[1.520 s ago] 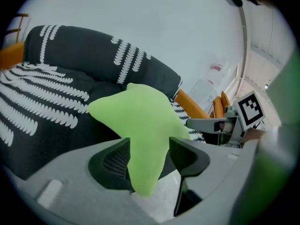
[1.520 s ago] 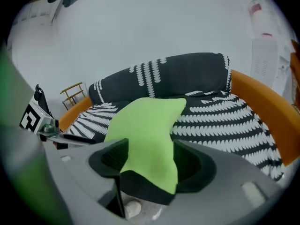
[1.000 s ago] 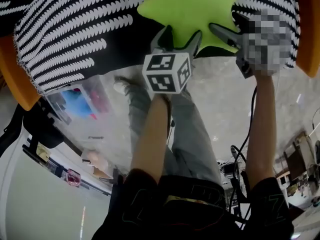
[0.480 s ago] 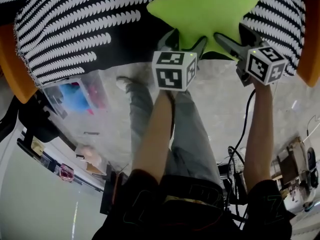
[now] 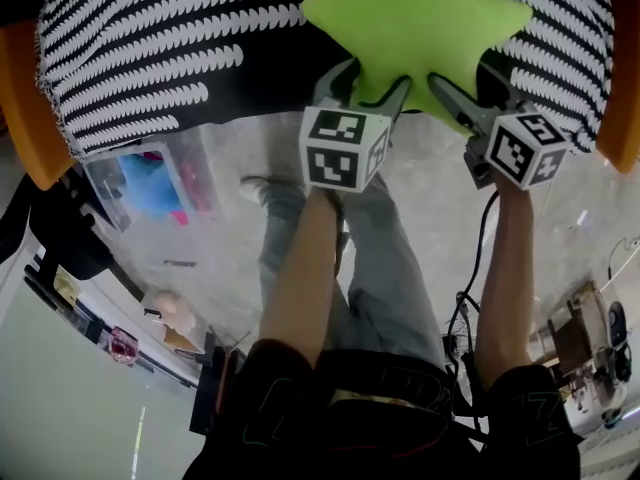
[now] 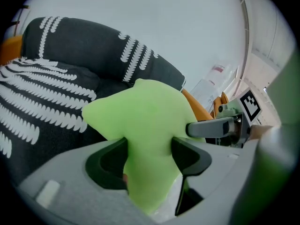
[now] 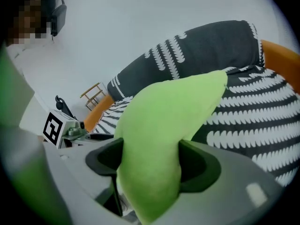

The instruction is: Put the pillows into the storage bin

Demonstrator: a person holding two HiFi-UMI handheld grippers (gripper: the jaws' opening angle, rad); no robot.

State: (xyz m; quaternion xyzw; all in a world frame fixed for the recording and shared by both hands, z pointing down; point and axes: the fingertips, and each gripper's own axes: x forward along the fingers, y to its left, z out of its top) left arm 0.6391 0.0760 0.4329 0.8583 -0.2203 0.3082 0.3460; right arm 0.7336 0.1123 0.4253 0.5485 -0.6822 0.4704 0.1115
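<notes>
Green star pillow [image 5: 415, 28] points two (clamped) tips nearward.

Soft matt plush star pillow [image 5: 415, 28], woven patterned cushion [image 5: 150, 48], glossy clear plastic bin [image 5: 100, 178]

You're in a lab-like workroom — cables [image 5: 458, 348] trail over a bare grey floor [image 5: 440, 218], gear crowds a cart [image 5: 575, 333], walls [image 6: 154, 27] plain white.

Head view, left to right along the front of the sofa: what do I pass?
Orange sofa edge → clear storage bin → left gripper → right gripper → far orange sofa edge. Both grippers' jaws have just been closing on the green star pillow, which spans them.
</notes>
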